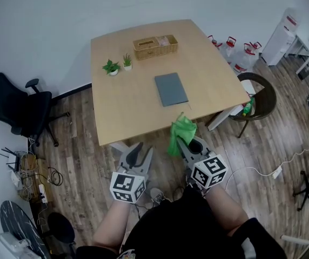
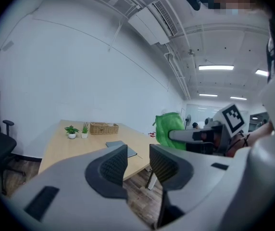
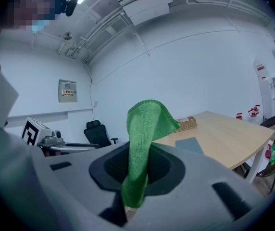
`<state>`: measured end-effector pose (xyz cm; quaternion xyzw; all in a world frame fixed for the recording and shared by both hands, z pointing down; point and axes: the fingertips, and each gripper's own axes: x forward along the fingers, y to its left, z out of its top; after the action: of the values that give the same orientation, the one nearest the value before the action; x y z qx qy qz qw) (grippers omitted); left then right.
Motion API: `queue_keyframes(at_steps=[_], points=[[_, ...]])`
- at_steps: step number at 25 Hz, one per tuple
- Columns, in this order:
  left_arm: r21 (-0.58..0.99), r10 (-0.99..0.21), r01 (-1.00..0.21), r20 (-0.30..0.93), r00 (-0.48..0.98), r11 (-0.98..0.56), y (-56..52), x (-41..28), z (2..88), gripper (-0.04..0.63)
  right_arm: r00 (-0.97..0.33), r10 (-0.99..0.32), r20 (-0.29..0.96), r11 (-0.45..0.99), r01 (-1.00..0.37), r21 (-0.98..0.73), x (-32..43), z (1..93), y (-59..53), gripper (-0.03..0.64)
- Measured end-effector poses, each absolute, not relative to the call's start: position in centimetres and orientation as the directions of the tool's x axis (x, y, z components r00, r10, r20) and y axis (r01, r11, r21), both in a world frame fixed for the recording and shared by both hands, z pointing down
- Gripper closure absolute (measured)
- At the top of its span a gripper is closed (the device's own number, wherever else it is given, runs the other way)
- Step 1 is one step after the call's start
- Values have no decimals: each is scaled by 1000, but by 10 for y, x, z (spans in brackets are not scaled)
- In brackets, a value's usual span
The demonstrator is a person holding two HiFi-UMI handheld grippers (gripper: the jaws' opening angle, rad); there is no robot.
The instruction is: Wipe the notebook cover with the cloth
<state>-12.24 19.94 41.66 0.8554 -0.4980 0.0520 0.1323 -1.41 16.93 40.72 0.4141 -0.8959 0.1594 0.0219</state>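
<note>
The right gripper (image 3: 137, 166) is clamped on the green cloth (image 3: 146, 124), pinching only a narrow fold while most of the fabric stands loose above the jaws. The left gripper (image 2: 137, 154) has its jaws apart with nothing between them. Both grippers hang off the near edge of the table (image 1: 122, 112), and the grey notebook (image 1: 171, 89) lies flat on the tabletop at about 12 o'clock from the cloth, well apart from it. The main risk is the grip: the fabric hides the pads, so how deep the fold sits is hard to judge, and a shallow bite could let the cloth drag free once it rubs on the cover. The loose flap might also fold back, so that hard jaw tips rather than fabric scrape the cover. Nothing pins the notebook, so a firm stroke could push it toward the wicker basket (image 1: 155, 46) at its 12 o'clock unless the left gripper steadies it. Reaching in from the left could also knock over the two small potted plants (image 1: 117, 65) at the notebook's 10 o'clock
</note>
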Motion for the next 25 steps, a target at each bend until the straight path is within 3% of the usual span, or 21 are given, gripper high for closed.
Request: queue_keyframes(at_steps=[6, 25], points=[[174, -846, -878, 238, 477, -446, 186, -118, 423, 434, -666, -726, 172, 616, -741, -268, -7, 409, 154, 551], [166, -890, -941, 310, 334, -295, 60, -60, 437, 433, -763, -620, 182, 706, -644, -294, 52, 419, 0, 551]])
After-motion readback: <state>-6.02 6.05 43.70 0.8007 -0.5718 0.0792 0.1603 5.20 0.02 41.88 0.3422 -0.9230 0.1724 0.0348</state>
